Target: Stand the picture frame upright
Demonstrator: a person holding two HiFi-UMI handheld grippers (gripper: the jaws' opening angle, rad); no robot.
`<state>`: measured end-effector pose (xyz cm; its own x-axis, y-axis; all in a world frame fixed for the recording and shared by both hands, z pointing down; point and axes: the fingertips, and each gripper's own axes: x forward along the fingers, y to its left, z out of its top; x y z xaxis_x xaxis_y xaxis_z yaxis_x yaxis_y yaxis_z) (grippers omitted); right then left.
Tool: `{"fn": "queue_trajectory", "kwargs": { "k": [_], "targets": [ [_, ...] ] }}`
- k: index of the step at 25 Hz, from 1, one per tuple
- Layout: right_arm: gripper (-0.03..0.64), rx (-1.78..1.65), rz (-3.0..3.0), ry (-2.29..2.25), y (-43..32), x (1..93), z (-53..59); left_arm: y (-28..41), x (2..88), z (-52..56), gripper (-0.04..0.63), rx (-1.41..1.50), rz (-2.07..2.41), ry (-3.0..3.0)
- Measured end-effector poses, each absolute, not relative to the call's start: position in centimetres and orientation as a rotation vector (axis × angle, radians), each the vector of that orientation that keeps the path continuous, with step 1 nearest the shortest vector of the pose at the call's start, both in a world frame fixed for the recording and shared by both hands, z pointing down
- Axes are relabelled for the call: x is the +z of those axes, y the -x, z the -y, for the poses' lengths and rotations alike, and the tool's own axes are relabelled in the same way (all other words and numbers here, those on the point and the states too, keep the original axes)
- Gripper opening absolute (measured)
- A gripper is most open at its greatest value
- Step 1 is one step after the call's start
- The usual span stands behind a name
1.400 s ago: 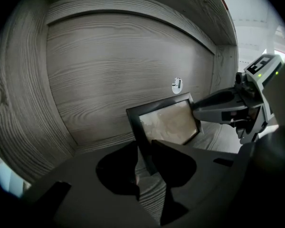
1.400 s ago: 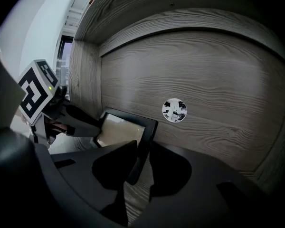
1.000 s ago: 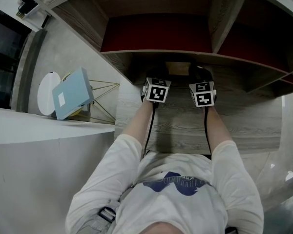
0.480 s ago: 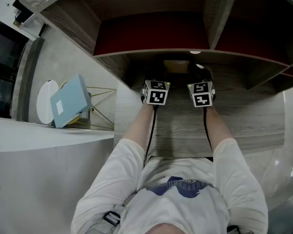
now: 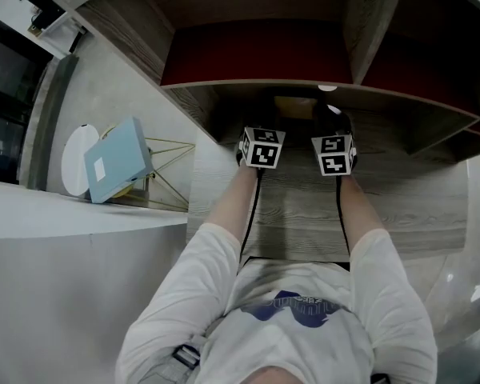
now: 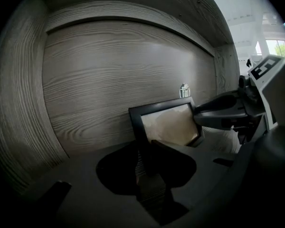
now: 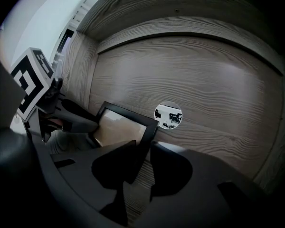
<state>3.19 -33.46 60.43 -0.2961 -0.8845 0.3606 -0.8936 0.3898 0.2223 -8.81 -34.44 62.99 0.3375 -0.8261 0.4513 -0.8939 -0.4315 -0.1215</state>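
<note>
The picture frame (image 6: pixel 166 125) is black with a beige picture and stands tilted back near the wooden back wall of a shelf niche. My left gripper (image 6: pixel 143 163) is shut on its left edge. My right gripper (image 7: pixel 143 161) is shut on its right edge (image 7: pixel 149 137). Each gripper shows in the other's view, the right gripper (image 6: pixel 218 115) at the frame's far side and the left gripper (image 7: pixel 76 121) likewise. In the head view both marker cubes (image 5: pixel 262 148) (image 5: pixel 334 152) sit side by side under the shelf board, with a strip of the frame (image 5: pixel 294 106) between them.
A round white cable hole (image 7: pixel 168 115) is in the back wall just behind the frame. The upper shelf board (image 5: pixel 256 85) overhangs the grippers. On the left, a pale blue book (image 5: pixel 118 160) and a white disc (image 5: pixel 76 157) rest on a gold wire stand.
Both grippers stay at the frame's edges in the niche. Only the head view has shifted slightly.
</note>
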Motion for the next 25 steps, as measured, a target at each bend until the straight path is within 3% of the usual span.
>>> {"fn": "queue_trajectory", "kwargs": {
  "k": [25],
  "targets": [
    [0.1, 0.076, 2.219, -1.496, -3.33, 60.54, 34.21, 8.4, 63.17, 34.92, 0.097, 0.778, 1.521, -2.35]
  ]
}}
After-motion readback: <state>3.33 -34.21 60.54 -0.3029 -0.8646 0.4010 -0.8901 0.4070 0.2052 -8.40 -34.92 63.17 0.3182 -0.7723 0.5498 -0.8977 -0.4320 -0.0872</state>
